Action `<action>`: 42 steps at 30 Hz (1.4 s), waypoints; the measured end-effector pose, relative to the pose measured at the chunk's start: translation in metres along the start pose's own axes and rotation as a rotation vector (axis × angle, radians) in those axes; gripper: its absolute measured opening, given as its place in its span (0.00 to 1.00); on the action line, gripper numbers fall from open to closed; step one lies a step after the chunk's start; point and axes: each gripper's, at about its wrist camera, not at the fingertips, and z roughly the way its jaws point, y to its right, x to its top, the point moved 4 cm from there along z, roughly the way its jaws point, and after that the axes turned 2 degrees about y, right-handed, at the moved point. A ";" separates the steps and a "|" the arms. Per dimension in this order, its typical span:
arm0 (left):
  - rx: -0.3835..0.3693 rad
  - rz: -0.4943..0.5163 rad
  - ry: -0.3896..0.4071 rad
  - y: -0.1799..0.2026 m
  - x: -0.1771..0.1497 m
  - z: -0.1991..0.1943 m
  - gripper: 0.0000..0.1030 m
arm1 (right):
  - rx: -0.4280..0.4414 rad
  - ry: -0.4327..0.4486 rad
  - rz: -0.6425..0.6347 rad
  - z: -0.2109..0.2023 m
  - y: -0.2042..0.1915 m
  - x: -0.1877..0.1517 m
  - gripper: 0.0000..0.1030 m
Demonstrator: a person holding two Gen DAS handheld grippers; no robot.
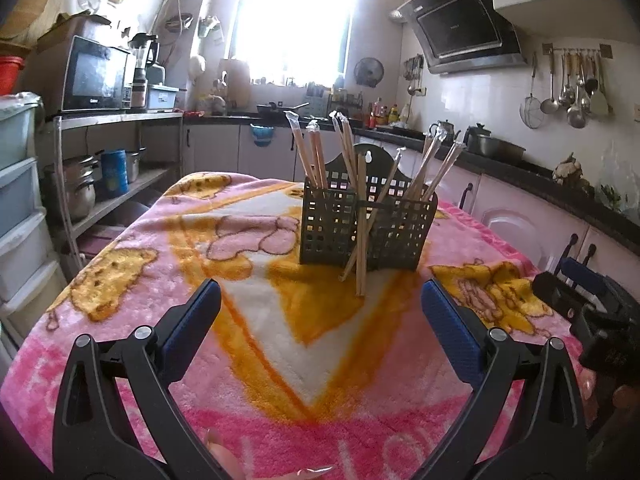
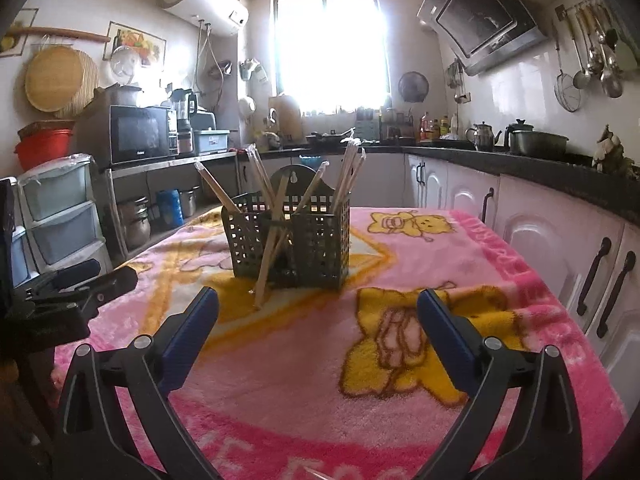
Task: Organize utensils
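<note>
Kitchen tabletop under a pink blanket carries a green perforated holder of light, stiff, slippery wrapped chopsticks, best pinched mid-shaft, while left claw and right claw stand apart, empty.

We see a dark green lattice utensil holder standing upright on the blanket, at twelve o'clock from both cameras. Wrapped wooden chopsticks lean outward in its compartments. Two more chopsticks stand outside, propped against its front wall, their lower ends resting on the blanket.
</note>
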 end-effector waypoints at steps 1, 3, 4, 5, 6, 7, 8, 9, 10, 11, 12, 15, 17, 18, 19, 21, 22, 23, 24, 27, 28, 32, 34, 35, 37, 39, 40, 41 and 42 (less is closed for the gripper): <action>0.001 -0.001 0.006 0.000 0.000 0.000 0.89 | -0.004 0.001 -0.002 0.000 -0.001 -0.001 0.94; -0.006 -0.004 0.019 -0.001 0.001 -0.001 0.89 | -0.010 0.000 -0.001 -0.001 -0.001 -0.002 0.94; -0.007 -0.007 0.022 -0.001 0.001 -0.001 0.89 | -0.016 0.005 0.001 -0.001 -0.001 -0.002 0.94; -0.013 -0.017 0.026 -0.002 0.001 -0.002 0.89 | -0.019 0.010 0.000 -0.002 -0.001 -0.002 0.94; -0.024 -0.020 0.031 -0.002 0.001 -0.002 0.89 | -0.022 0.015 0.000 -0.003 -0.002 -0.002 0.94; -0.022 -0.017 0.036 -0.002 0.001 -0.002 0.89 | -0.024 0.023 -0.002 -0.003 -0.002 -0.001 0.94; -0.014 -0.010 0.042 -0.002 0.001 -0.003 0.89 | -0.024 0.026 -0.004 -0.003 -0.003 -0.002 0.94; 0.003 0.003 0.046 0.000 0.001 -0.002 0.89 | -0.026 0.028 -0.006 -0.004 -0.004 -0.002 0.94; 0.013 0.012 0.044 0.000 0.001 -0.002 0.89 | -0.027 0.029 -0.009 -0.003 -0.005 -0.002 0.94; 0.017 0.018 0.043 0.001 0.000 -0.001 0.89 | -0.026 0.023 -0.013 -0.001 -0.006 -0.003 0.94; 0.015 0.019 0.037 0.001 -0.001 0.000 0.89 | -0.030 0.020 -0.016 0.000 -0.007 -0.003 0.94; 0.026 0.010 0.034 -0.002 -0.001 0.001 0.89 | -0.025 0.007 -0.018 0.003 -0.008 -0.004 0.94; 0.027 -0.001 0.032 -0.005 -0.001 0.002 0.89 | -0.024 0.002 -0.024 0.004 -0.010 -0.005 0.94; 0.029 -0.006 0.030 -0.006 -0.002 0.003 0.89 | -0.025 0.003 -0.027 0.004 -0.011 -0.005 0.94; 0.031 -0.009 0.027 -0.007 -0.002 0.003 0.89 | -0.025 0.005 -0.030 0.004 -0.012 -0.005 0.94; 0.033 -0.014 0.027 -0.008 -0.002 0.003 0.89 | -0.027 0.008 -0.027 0.004 -0.011 -0.005 0.94; 0.034 -0.015 0.027 -0.009 -0.002 0.003 0.89 | -0.029 0.008 -0.025 0.005 -0.010 -0.005 0.94; 0.035 -0.015 0.026 -0.009 -0.002 0.003 0.89 | -0.030 0.008 -0.024 0.005 -0.010 -0.005 0.94; 0.036 -0.012 0.025 -0.009 -0.002 0.003 0.89 | -0.031 0.005 -0.021 0.006 -0.010 -0.005 0.94; 0.036 -0.011 0.029 -0.009 -0.002 0.002 0.89 | -0.032 -0.003 -0.014 0.008 -0.008 -0.006 0.94; 0.035 -0.014 0.027 -0.009 -0.002 0.003 0.89 | -0.033 -0.005 -0.015 0.009 -0.008 -0.006 0.94; 0.042 -0.015 0.025 -0.010 -0.003 0.003 0.89 | -0.031 -0.004 -0.019 0.008 -0.009 -0.007 0.94; 0.039 -0.019 0.021 -0.011 -0.002 0.003 0.89 | -0.030 -0.005 -0.017 0.008 -0.009 -0.007 0.94; 0.038 -0.021 0.021 -0.012 -0.002 0.003 0.89 | -0.030 -0.005 -0.017 0.008 -0.009 -0.007 0.94; 0.035 -0.021 0.021 -0.012 -0.002 0.003 0.89 | -0.030 -0.008 -0.015 0.009 -0.009 -0.007 0.94; 0.033 -0.021 0.022 -0.012 -0.002 0.004 0.89 | -0.029 -0.009 -0.015 0.008 -0.009 -0.007 0.94; 0.032 -0.020 0.023 -0.012 -0.002 0.003 0.89 | -0.030 -0.009 -0.014 0.009 -0.009 -0.007 0.94; 0.033 -0.020 0.024 -0.012 -0.003 0.003 0.89 | -0.028 -0.011 -0.012 0.009 -0.009 -0.008 0.94; 0.033 -0.020 0.023 -0.012 -0.003 0.003 0.89 | -0.028 -0.014 -0.010 0.009 -0.008 -0.008 0.94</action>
